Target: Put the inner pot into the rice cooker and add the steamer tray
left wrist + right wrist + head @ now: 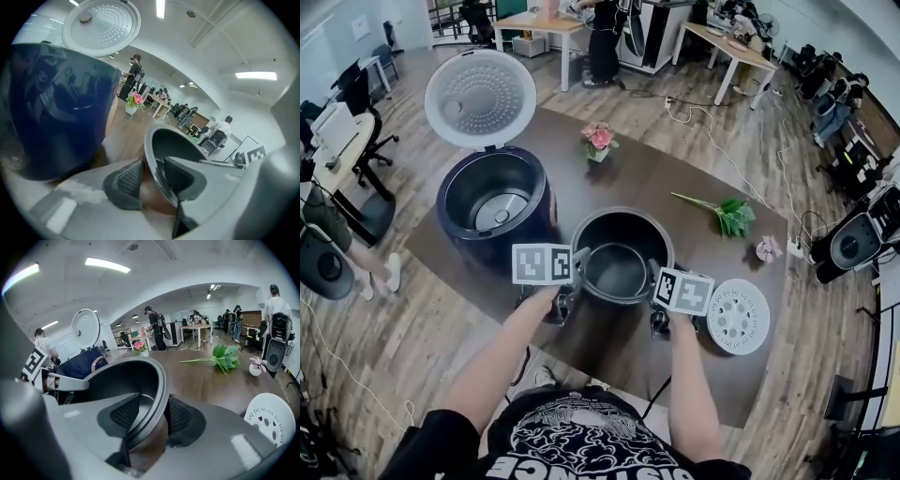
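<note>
The dark inner pot [623, 246] stands on the brown table [675, 183], right of the open dark-blue rice cooker [450, 192], whose white lid [480, 98] stands up. My left gripper [580, 257] is shut on the pot's left rim and my right gripper [657, 273] on its right rim. In the left gripper view the pot's rim [151, 154] runs between the pads of the left gripper [154, 177], with the cooker [56, 108] close on the left. In the right gripper view the right gripper [157, 414] has one pad inside the pot [126, 380] and one outside. The white perforated steamer tray [738, 316] lies flat to the right.
A small pink flower pot [599, 141] stands behind the pot, a green leafy sprig [727, 214] lies at the right, and a small pink flower [768, 248] sits near the right edge. Desks, chairs and people fill the room beyond. The table's near edge runs just below my grippers.
</note>
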The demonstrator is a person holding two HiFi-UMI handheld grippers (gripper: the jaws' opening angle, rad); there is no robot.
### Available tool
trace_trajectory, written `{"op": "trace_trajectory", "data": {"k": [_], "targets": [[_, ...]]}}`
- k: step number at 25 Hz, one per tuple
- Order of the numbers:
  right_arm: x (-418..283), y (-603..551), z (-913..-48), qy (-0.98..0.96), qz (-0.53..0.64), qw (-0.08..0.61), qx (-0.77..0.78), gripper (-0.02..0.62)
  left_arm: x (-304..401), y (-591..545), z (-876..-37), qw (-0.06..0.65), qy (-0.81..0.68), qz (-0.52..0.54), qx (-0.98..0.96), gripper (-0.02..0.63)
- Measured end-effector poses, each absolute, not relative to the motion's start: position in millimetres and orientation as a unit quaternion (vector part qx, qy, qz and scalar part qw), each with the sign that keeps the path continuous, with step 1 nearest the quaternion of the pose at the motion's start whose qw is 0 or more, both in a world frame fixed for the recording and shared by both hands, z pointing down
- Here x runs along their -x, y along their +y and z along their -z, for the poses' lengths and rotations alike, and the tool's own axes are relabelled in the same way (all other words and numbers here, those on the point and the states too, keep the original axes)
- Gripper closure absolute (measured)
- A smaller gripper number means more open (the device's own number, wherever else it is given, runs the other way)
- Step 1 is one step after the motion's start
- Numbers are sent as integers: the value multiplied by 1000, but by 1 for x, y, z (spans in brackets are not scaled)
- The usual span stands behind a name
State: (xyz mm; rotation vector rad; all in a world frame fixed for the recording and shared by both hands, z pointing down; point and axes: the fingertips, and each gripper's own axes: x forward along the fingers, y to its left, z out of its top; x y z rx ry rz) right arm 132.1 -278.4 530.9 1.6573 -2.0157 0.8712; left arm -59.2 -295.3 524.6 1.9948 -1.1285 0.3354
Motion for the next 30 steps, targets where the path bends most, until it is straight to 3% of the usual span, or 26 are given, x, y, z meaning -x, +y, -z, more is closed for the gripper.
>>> {"op": "trace_trajectory", "data": {"k": [6, 30], "targets": [[-131, -281, -515, -725, -277, 191, -601, 445, 66, -293, -512, 391, -462, -113, -788, 486], [-92, -336, -353, -802, -133, 114, -571, 451, 106, -319, -355, 274, -509, 17, -815, 499]]}}
